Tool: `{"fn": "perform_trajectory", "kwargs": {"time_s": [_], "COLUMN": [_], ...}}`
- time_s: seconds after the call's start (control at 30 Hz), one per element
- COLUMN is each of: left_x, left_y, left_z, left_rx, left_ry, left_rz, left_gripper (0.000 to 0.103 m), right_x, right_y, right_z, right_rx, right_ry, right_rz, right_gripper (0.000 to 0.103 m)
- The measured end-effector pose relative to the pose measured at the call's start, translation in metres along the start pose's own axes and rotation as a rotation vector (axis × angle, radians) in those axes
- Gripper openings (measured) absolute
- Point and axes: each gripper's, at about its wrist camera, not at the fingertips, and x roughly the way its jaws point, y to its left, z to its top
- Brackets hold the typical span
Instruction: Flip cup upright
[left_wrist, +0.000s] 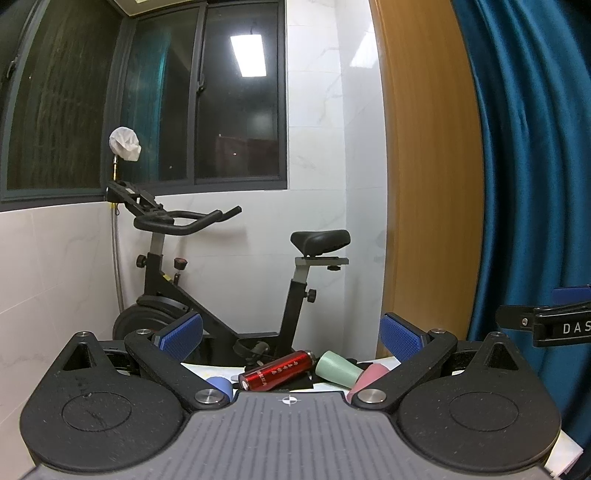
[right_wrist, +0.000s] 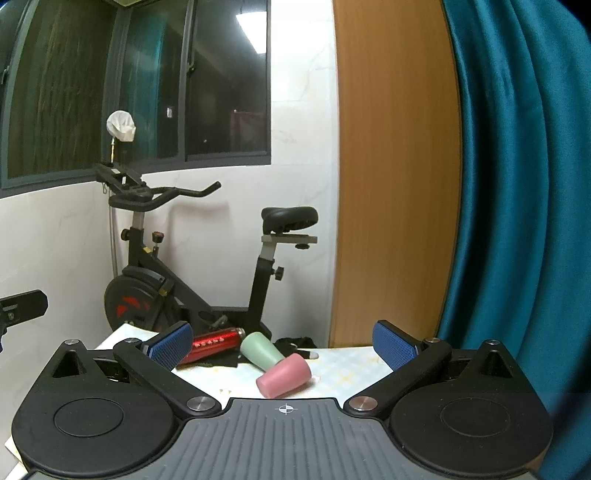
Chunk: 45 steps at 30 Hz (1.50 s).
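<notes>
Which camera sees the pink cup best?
The right wrist view: the whole pink cup lies on its side on the table, nothing covering it. In the left wrist view the pink cup is partly hidden behind the left tongs.

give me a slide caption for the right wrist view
Open right gripper above a table where a pink cup, green cup and red bottle lie on their sides.
</notes>
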Motion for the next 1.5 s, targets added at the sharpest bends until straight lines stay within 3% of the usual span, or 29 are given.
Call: {"fn": "perform_trajectory", "kwargs": {"time_s": [1.5], "left_x": [0.001], "left_y": [-0.0013], "left_z": [-0.0017], "left_rx": [0.012], "left_ry": [-0.025], "left_rz": [-0.019], "left_gripper": [0.103], "right_x": [-0.0077], "right_y": [0.0063], "right_z": [-0.0041], "right_rx": [0.008], "right_ry": [0.005], "right_rz": [-0.003], "right_gripper": [0.103]}}
